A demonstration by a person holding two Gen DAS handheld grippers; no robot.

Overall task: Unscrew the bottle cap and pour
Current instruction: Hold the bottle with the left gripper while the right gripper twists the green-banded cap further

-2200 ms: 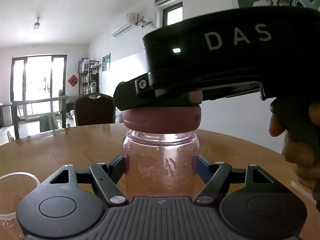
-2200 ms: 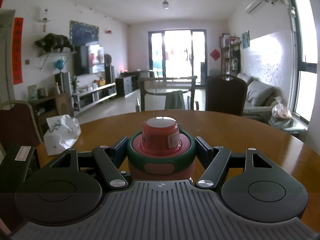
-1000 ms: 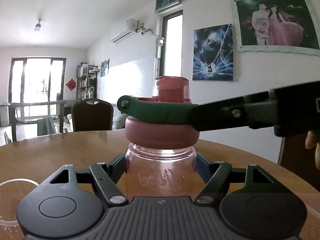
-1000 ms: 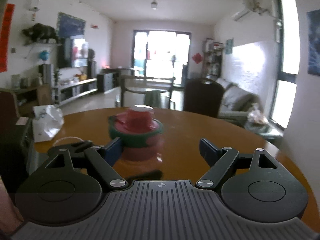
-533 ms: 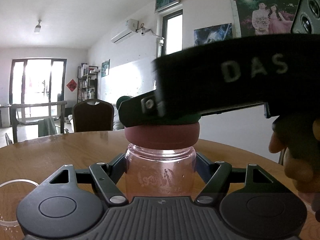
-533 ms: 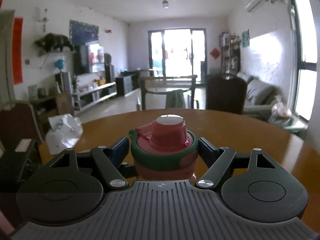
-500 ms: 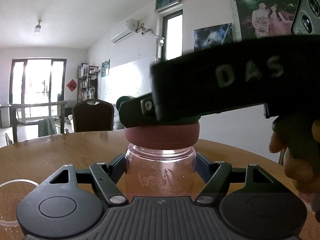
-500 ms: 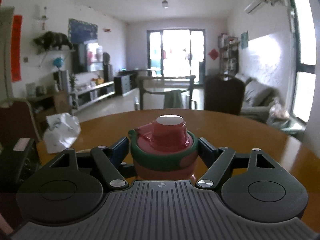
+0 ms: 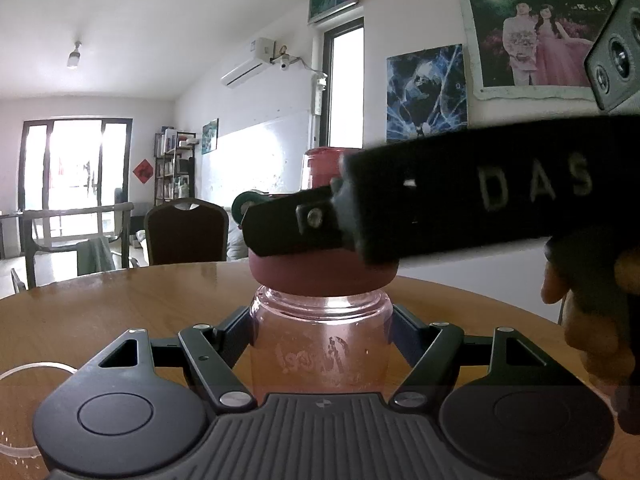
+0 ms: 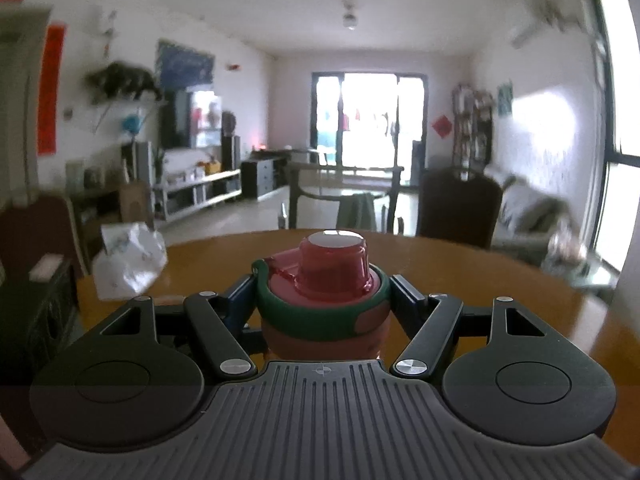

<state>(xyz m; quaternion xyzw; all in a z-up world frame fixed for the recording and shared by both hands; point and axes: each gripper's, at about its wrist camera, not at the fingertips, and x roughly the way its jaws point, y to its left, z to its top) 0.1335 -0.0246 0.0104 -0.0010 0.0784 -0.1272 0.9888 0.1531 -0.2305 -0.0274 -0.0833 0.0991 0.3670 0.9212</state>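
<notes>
Since half a second earlier, we saw the right claw [image 10: 322, 304] turn, clenched around the cap [image 10: 324, 280]. On the worktop [image 9: 120, 300] stood the pink bottle [image 9: 320, 344], gripped by our left claw [image 9: 320, 340].

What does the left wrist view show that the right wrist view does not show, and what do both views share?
Only the left wrist view shows the clear pink body of the bottle held by the left gripper, the rim of a glass at the left edge, and the hand holding the right gripper from outside.

Only the right wrist view shows the cap from above, with its red spout cover and green ring, and a white bag on the table.

Both show the cap, clamped by the right gripper, and the wooden table.
</notes>
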